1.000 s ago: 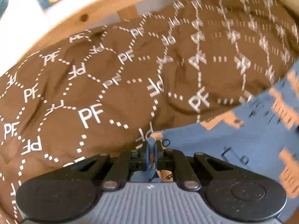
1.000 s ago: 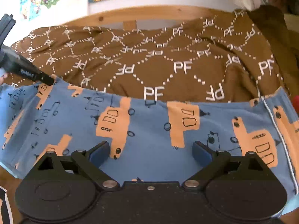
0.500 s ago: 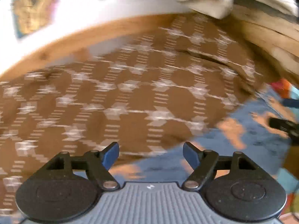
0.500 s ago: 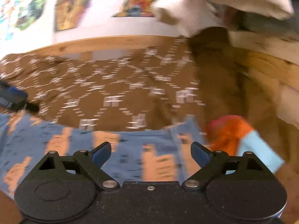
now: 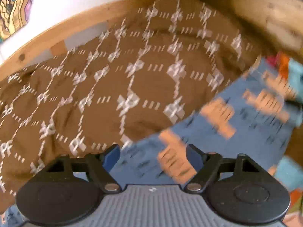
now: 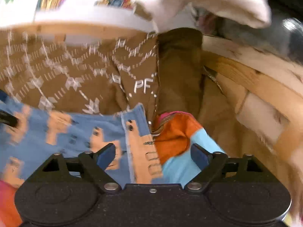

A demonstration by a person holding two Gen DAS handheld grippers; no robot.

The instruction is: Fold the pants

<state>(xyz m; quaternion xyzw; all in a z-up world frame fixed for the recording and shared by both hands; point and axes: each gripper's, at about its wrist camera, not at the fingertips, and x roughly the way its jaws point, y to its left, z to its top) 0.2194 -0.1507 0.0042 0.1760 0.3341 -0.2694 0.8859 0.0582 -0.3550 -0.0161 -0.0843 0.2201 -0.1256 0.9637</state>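
Observation:
The blue pants (image 5: pixel 236 117) with orange truck prints lie flat on a brown patterned blanket (image 5: pixel 132 75). My left gripper (image 5: pixel 152 152) hovers over their near left part. Its jaws are opening wide and nothing is pinched between the blue pads. In the right wrist view the pants (image 6: pixel 79 132) end at a hemmed edge under my right gripper (image 6: pixel 152 151). Those jaws are also opening, with cloth below them but none gripped. Both views are blurred by motion.
An orange and light-blue garment (image 6: pixel 180 136) lies against the pants' right edge. A wooden frame (image 6: pixel 255 87) curves round the blanket's back and right. White cloth (image 6: pixel 198 0) hangs over the frame at the top. Bright pictures (image 5: pixel 15 15) are on the wall.
My left gripper let go of the pants' edge it was pinching, opened wide and swung right. My right gripper swung right too, from mid-pants to their right edge.

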